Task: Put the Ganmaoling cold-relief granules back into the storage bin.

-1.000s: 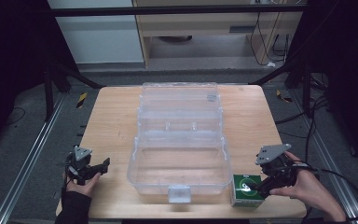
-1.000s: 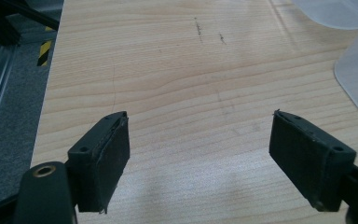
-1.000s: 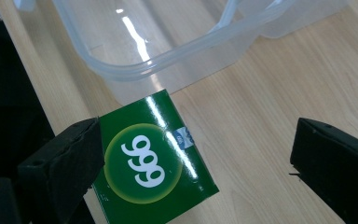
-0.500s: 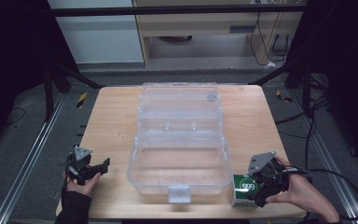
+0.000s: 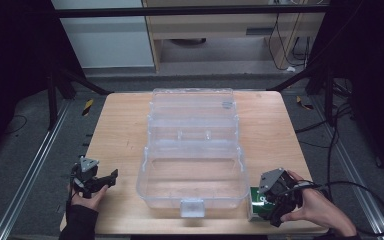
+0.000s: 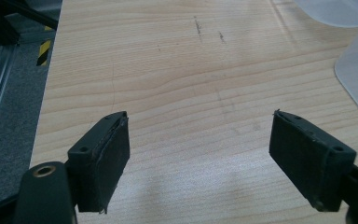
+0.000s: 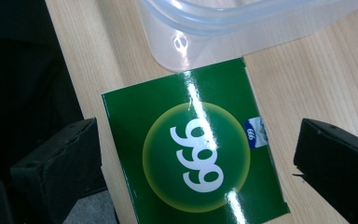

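Observation:
A green carton [image 5: 256, 203] printed with a white 999 lies flat near the table's front right edge. In the right gripper view the carton [image 7: 196, 154] lies just in front of the clear case's corner. My right gripper [image 5: 270, 207] hovers over it, open. Its jaws have just been opening and now stand on either side of the carton [image 7: 196, 140] without touching it. My left gripper [image 5: 107, 181] rests open at the front left, with only bare wood between its pads [image 6: 198, 126].
A large clear plastic case [image 5: 145, 185] lies open in the middle of the wooden table [image 5: 120, 130], its lid folded back away from me. Its rounded corner [image 7: 242, 23] sits close to the carton. The table edge runs right beside the carton.
My right gripper has come down and in over the green carton, now covering part of it in the high view. The left gripper has stayed put.

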